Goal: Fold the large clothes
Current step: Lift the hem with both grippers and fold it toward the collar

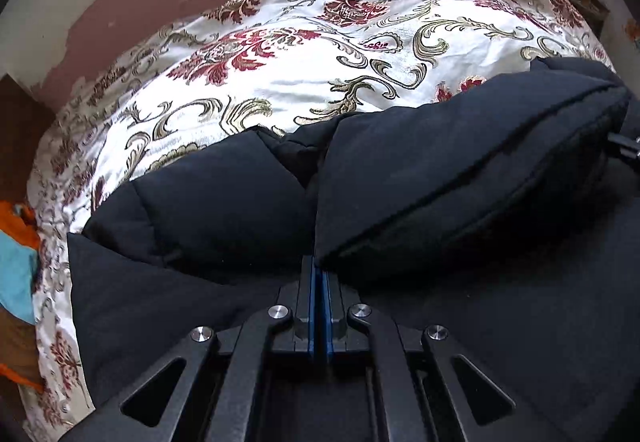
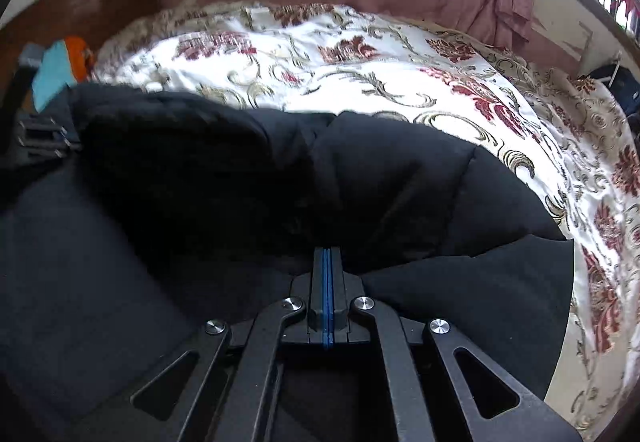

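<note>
Black padded jacket lay on the floral bedspread, its far edge folded toward the camera. Left tongs and right tongs were each pinched together on that puffy fold. Soft and bulky, it would likely spring back unless gripped along the seamed hem.

The left gripper points steeply down, jaws closed, blue pads nearly together; its tips pinch a raised fold of the dark padded jacket, which bulges up ahead of them; quilted panels of the jacket spread left and right across the lower frame. The jacket lies on a bed covered by a white bedspread with red flowers and olive scrolls; behind it stands a peeling pink wall; orange and turquoise cloth sits at the left edge; part of another black mechanism shows at the right edge, touching the jacket.
</note>
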`<state>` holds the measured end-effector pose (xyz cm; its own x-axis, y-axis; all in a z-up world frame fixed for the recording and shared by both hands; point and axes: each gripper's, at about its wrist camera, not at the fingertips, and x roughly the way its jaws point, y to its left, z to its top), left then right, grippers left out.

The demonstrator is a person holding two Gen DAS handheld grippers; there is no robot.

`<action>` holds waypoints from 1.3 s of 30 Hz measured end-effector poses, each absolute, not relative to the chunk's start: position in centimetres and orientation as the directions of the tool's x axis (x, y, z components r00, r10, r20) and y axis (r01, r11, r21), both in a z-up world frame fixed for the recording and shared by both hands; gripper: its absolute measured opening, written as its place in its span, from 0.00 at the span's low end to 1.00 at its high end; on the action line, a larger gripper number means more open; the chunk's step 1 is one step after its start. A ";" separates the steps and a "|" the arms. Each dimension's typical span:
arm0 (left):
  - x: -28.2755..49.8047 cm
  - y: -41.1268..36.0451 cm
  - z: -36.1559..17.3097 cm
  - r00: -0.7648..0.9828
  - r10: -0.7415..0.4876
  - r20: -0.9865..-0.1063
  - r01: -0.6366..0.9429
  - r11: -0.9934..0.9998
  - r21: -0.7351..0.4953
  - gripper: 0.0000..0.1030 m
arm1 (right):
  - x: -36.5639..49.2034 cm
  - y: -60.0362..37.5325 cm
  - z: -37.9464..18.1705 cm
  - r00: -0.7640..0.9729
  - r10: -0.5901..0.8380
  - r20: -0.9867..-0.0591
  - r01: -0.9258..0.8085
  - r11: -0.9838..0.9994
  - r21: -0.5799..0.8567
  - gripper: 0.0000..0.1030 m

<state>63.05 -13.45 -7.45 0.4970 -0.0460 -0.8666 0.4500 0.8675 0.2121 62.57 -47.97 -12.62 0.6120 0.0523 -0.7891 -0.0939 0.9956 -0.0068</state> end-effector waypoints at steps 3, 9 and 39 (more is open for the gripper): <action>62.4 -13.3 -7.2 0.529 -0.067 -0.846 0.467 0.855 0.224 0.04 | 61.9 -49.2 -10.4 0.664 0.080 -0.744 -0.057 0.997 0.057 0.00; 62.2 -13.3 -6.9 0.535 -0.070 -0.842 0.464 0.857 0.224 0.04 | 65.5 -48.8 -5.9 0.707 0.141 -0.693 -0.037 0.986 0.163 0.00; 65.1 -21.4 -10.6 0.166 -0.184 -0.969 0.719 0.695 -0.009 0.04 | 68.9 -44.2 -17.1 0.293 0.397 -0.870 -0.193 0.916 0.353 0.00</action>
